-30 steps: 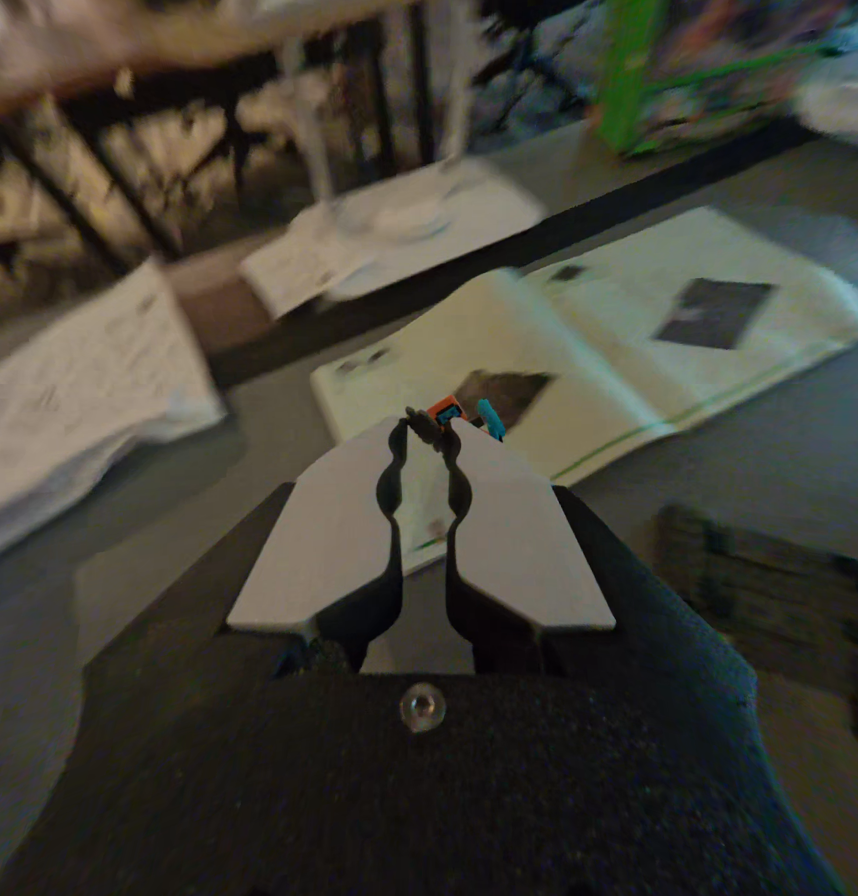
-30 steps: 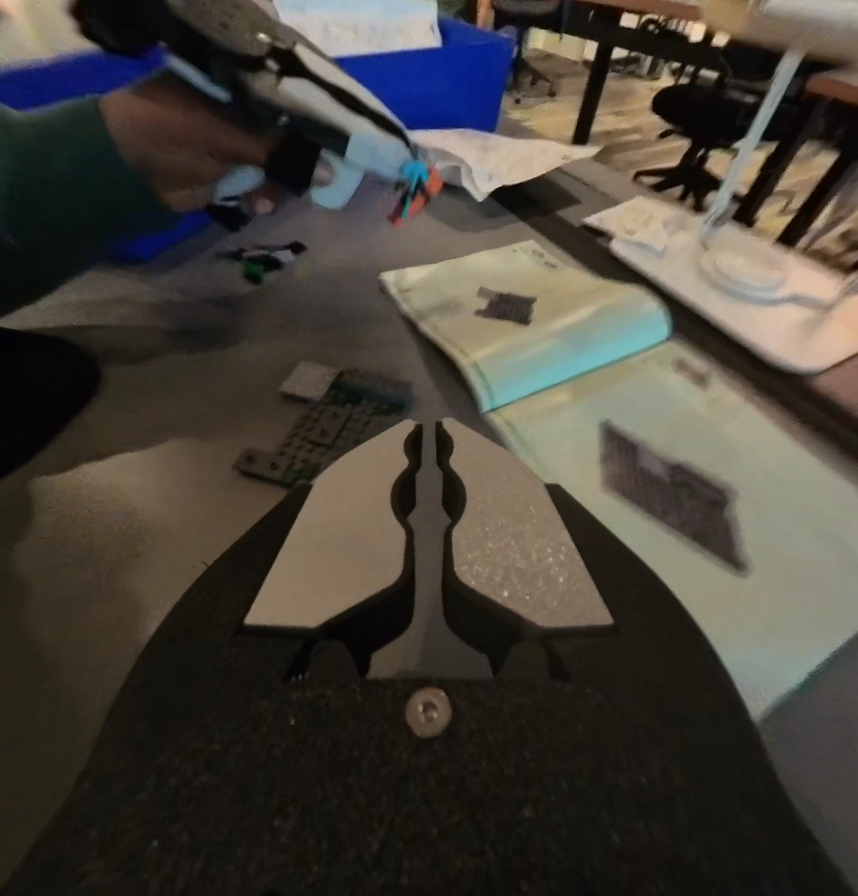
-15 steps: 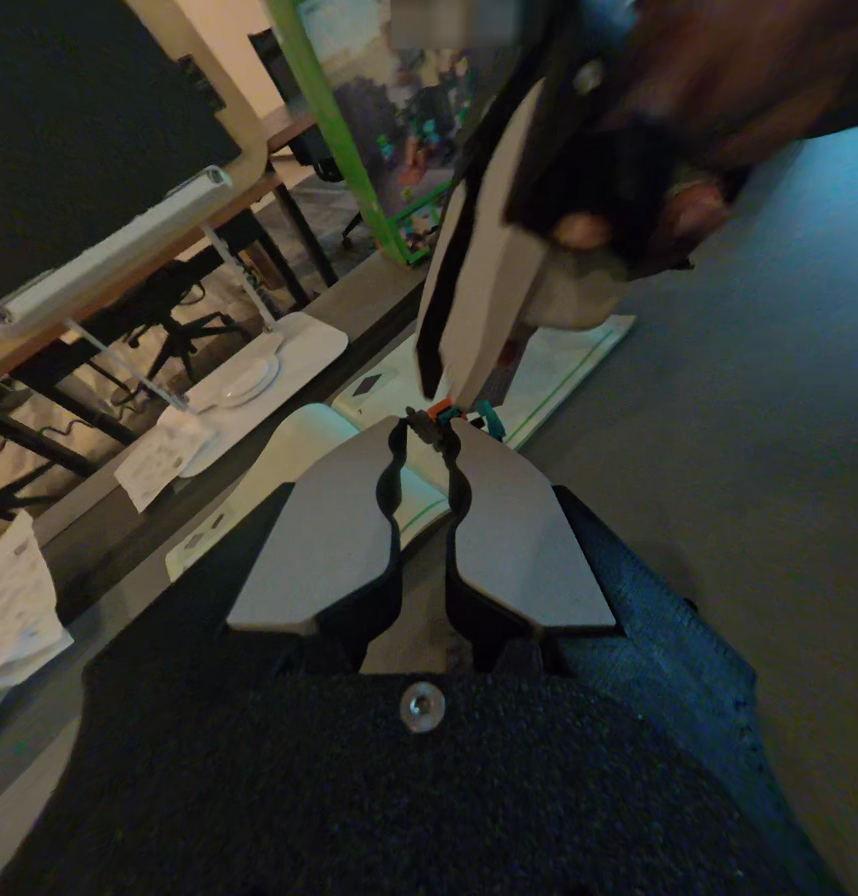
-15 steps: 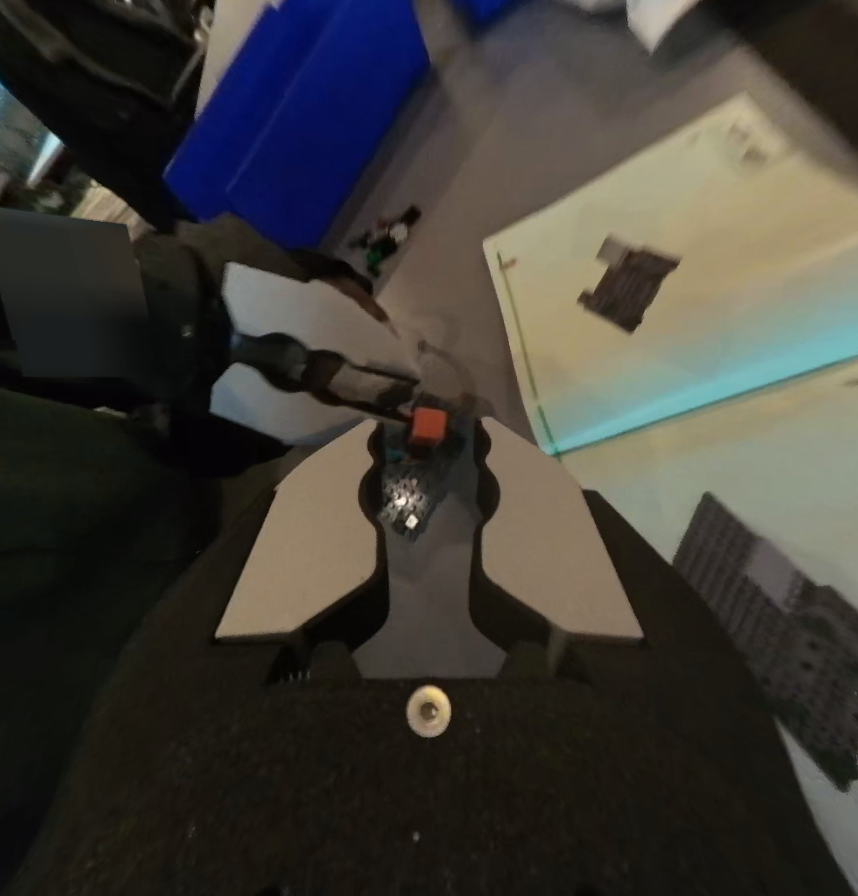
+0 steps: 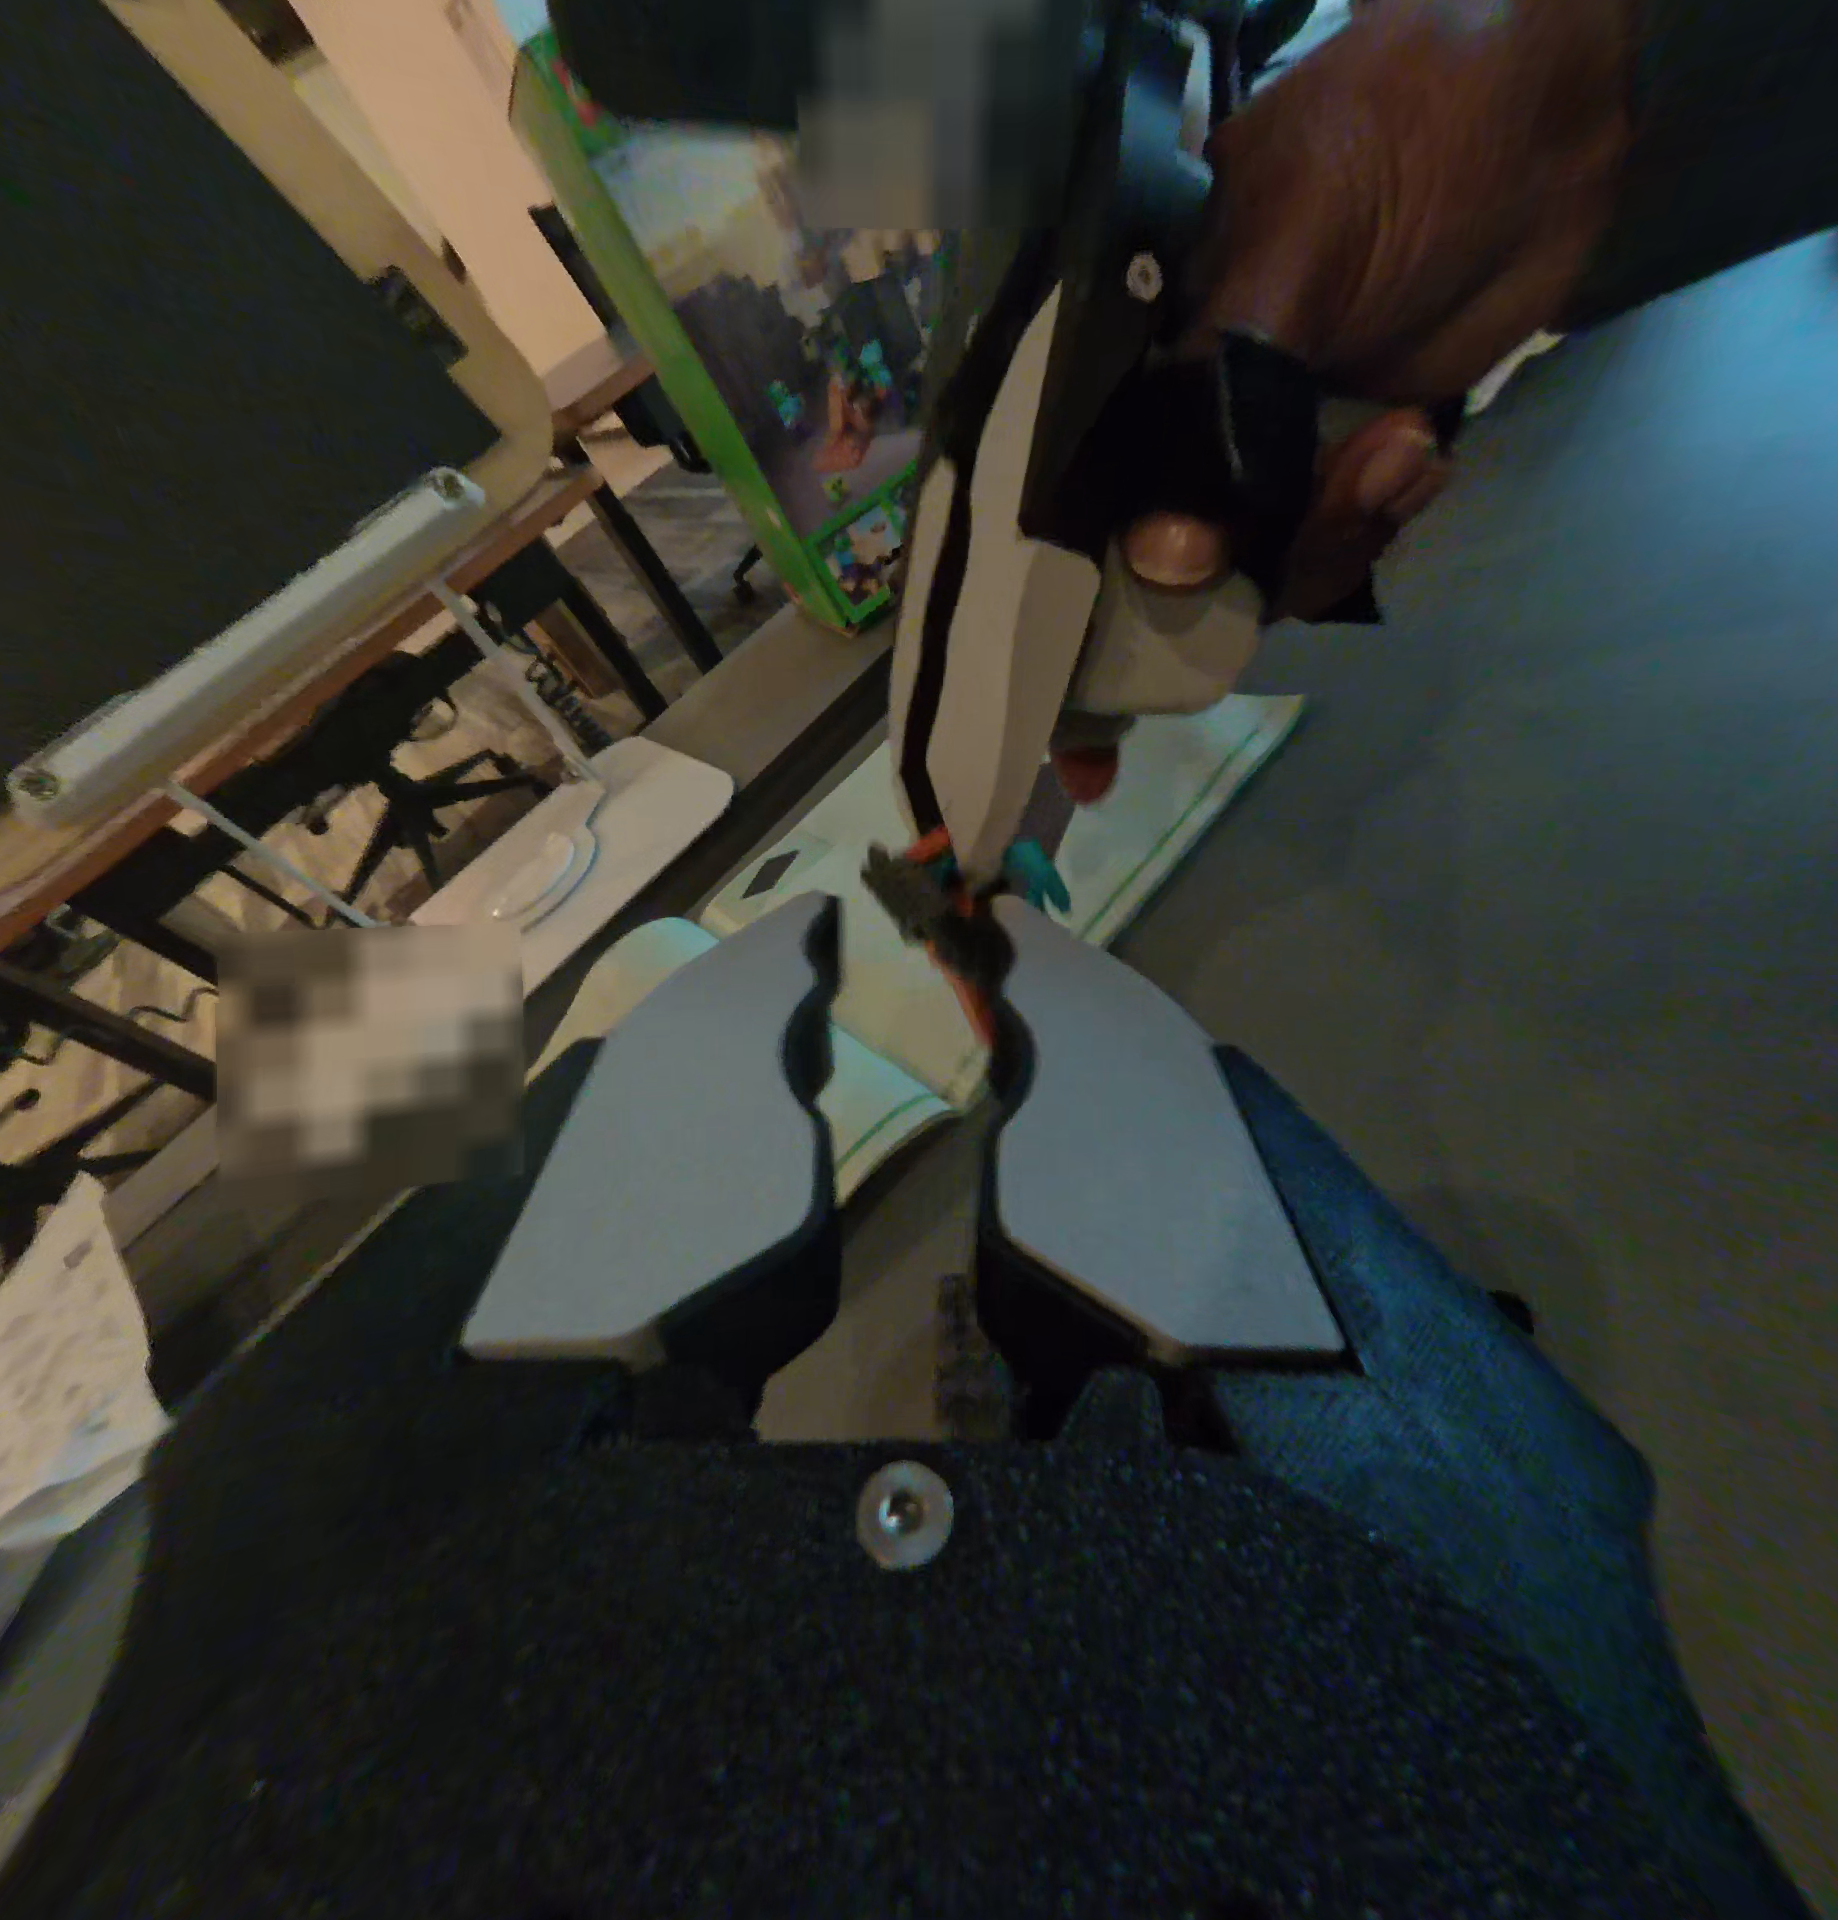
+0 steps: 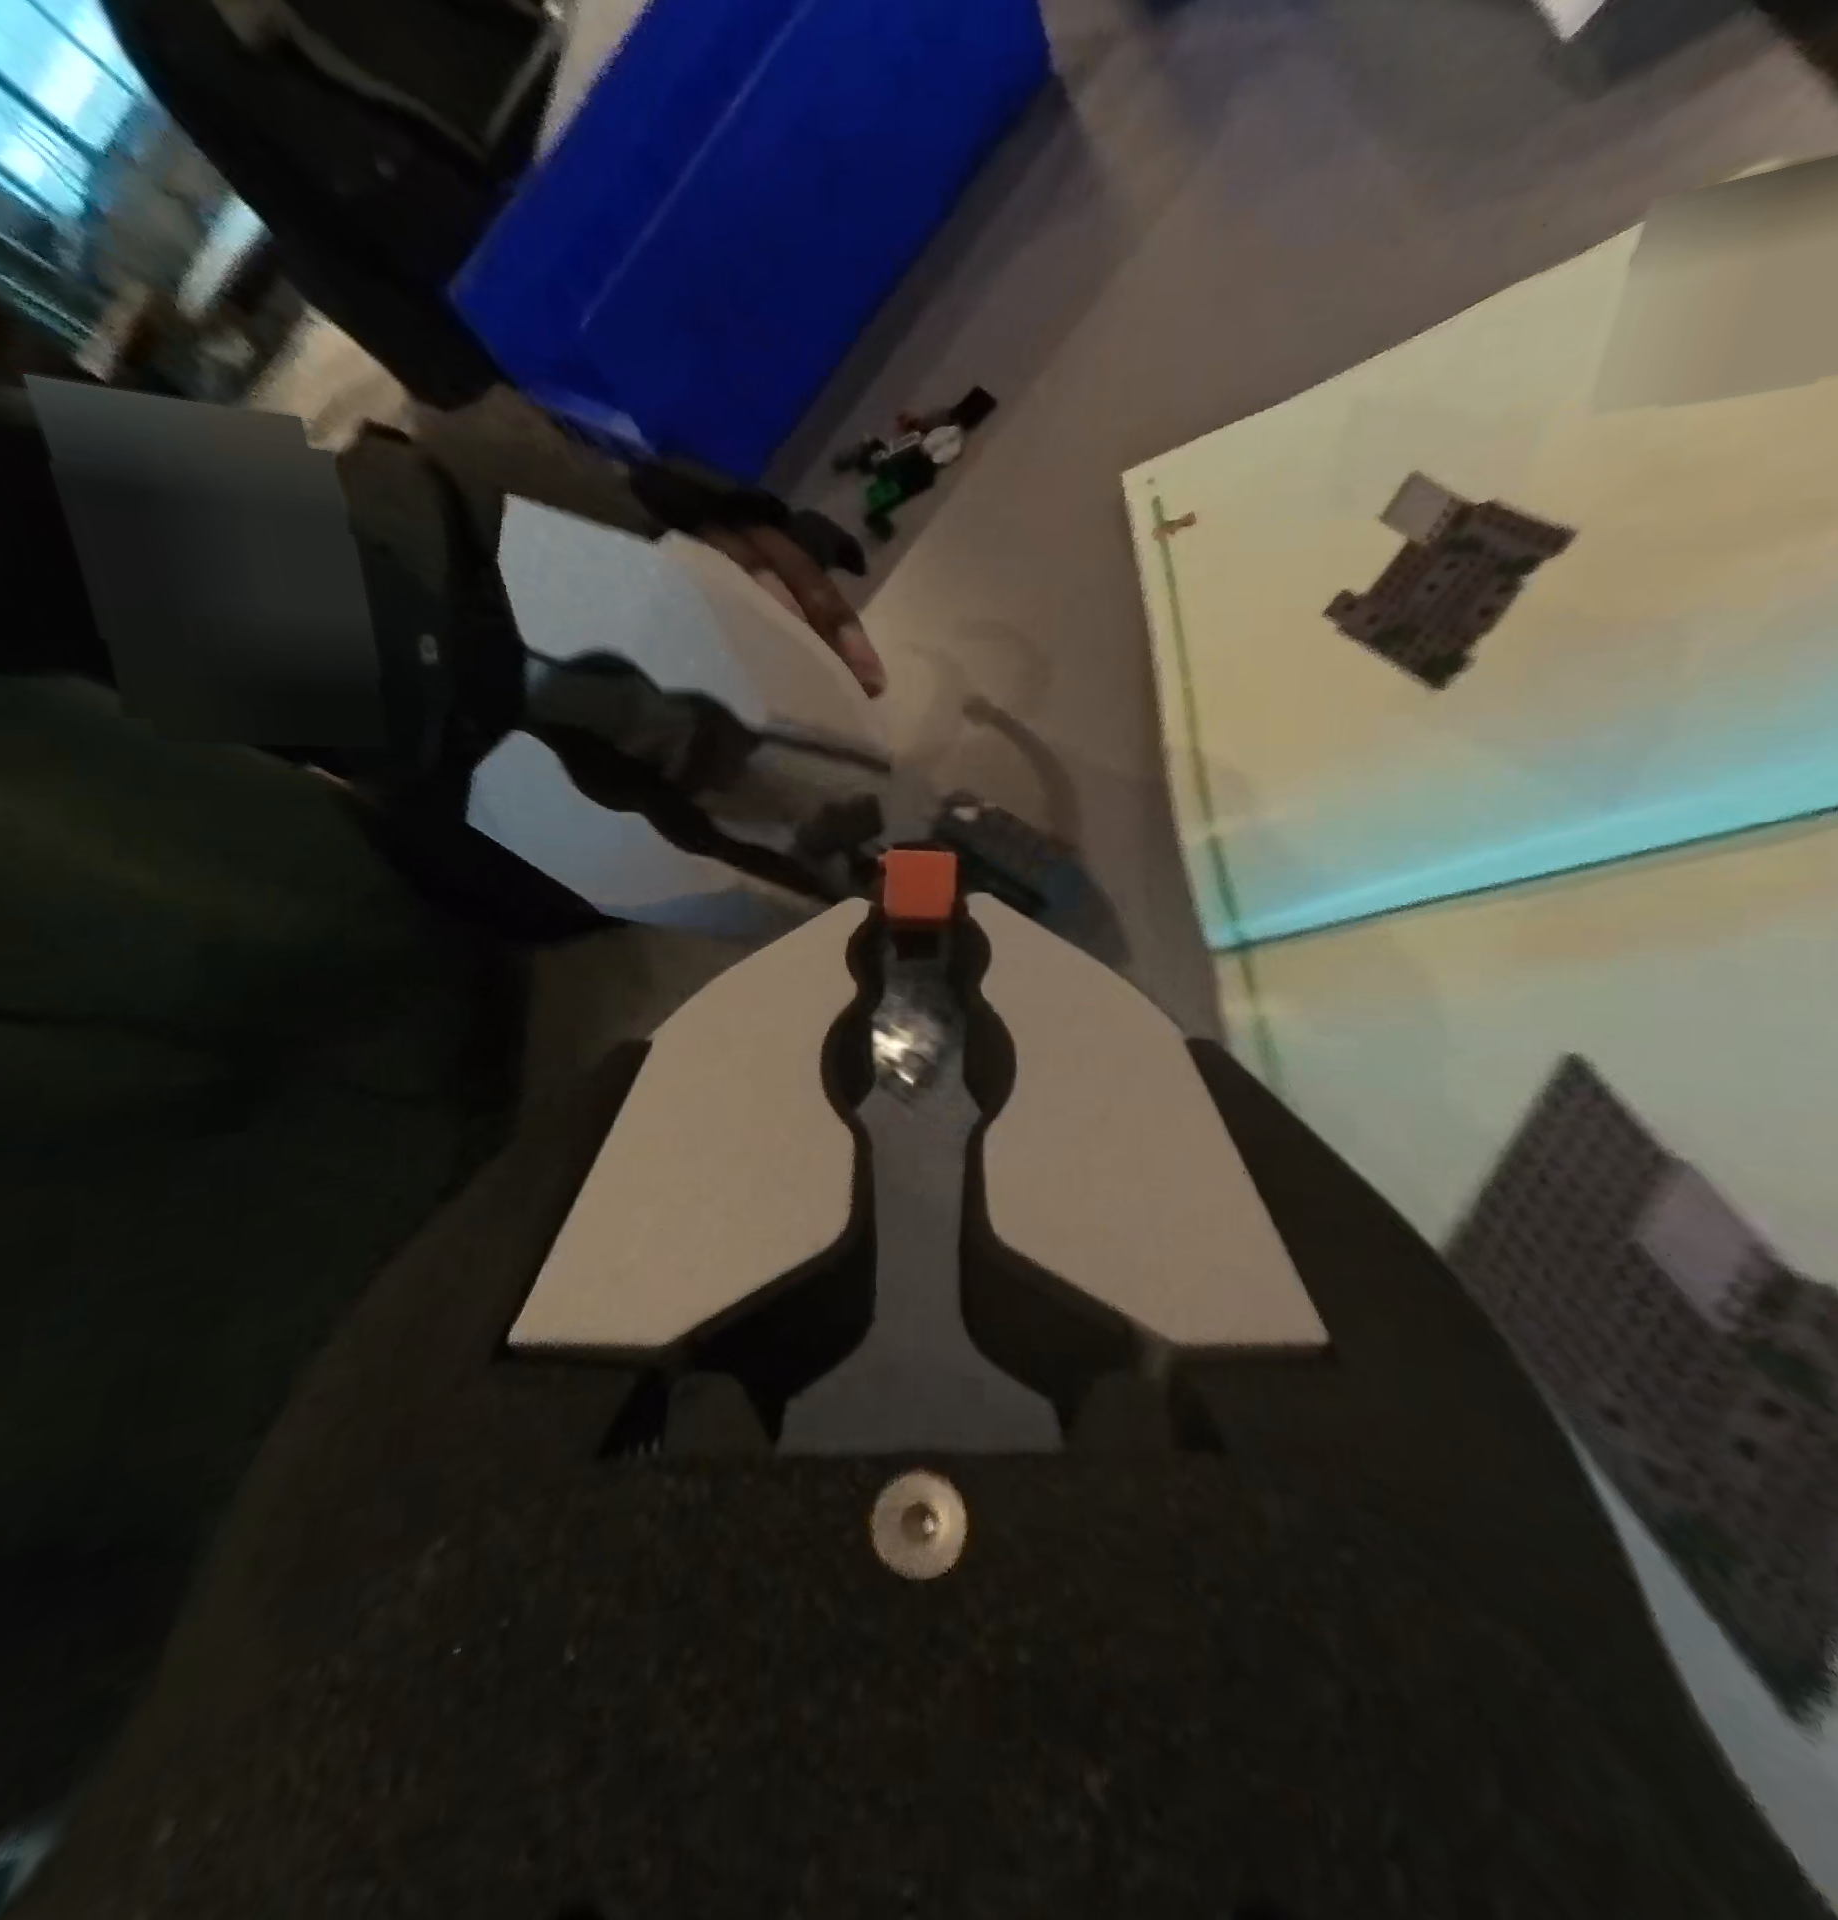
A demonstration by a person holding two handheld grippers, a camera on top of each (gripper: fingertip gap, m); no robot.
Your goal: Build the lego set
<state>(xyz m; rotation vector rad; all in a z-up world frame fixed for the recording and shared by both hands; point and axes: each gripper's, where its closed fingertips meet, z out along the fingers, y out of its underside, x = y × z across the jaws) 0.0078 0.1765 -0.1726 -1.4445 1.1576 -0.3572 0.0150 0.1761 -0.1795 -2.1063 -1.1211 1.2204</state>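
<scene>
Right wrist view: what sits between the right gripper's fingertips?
A small orange square brick, part of a small lego assembly, sits between the right gripper's fingertips. The right wrist view shows it clearly; the left wrist view shows the same assembly edge-on.

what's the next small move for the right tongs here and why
Probably draw the right tongs slowly away with the small lego assembly. They look shut on its orange brick, while the left tongs have opened, so the handover seems done.

We see an office: black wheeled swivel chairs [image 5: 416,790] under wood-topped, black-legged desks [image 5: 302,686], a dark monitor on a pale stand [image 5: 167,343], and grey carpet [image 5: 1517,935].
</scene>
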